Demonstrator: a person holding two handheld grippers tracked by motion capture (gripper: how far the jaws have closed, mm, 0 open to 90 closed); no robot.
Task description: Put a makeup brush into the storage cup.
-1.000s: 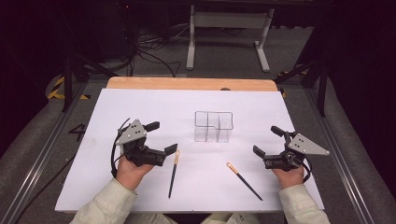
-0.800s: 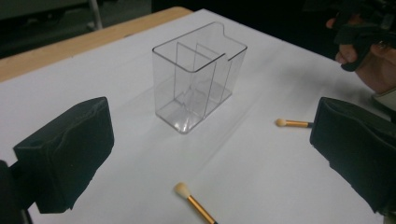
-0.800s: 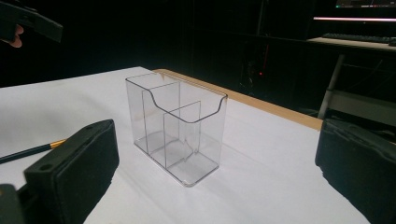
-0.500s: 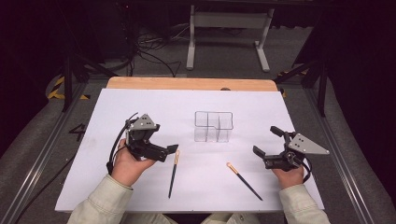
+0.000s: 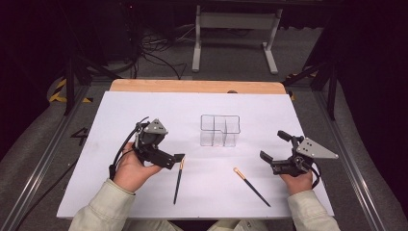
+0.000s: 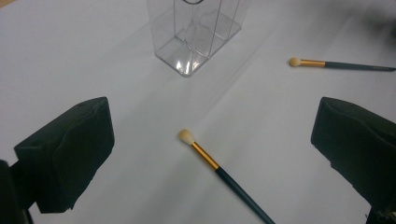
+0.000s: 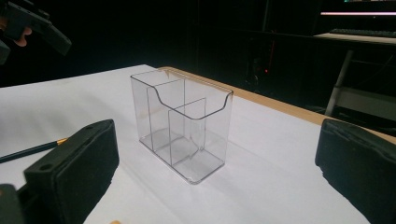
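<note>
Left gripper view: the left gripper [image 6: 212, 154] is held with its jaws wide apart above the white table [image 6: 70, 56], and the near brush [image 6: 224, 175] is seen lying flat between them, untouched, its pale tip toward the clear organizer [image 6: 196, 37]. A 2nd brush [image 6: 341, 65] lies well apart. The right gripper [image 5: 274, 147] is held wide open too, beside the organizer.
</note>
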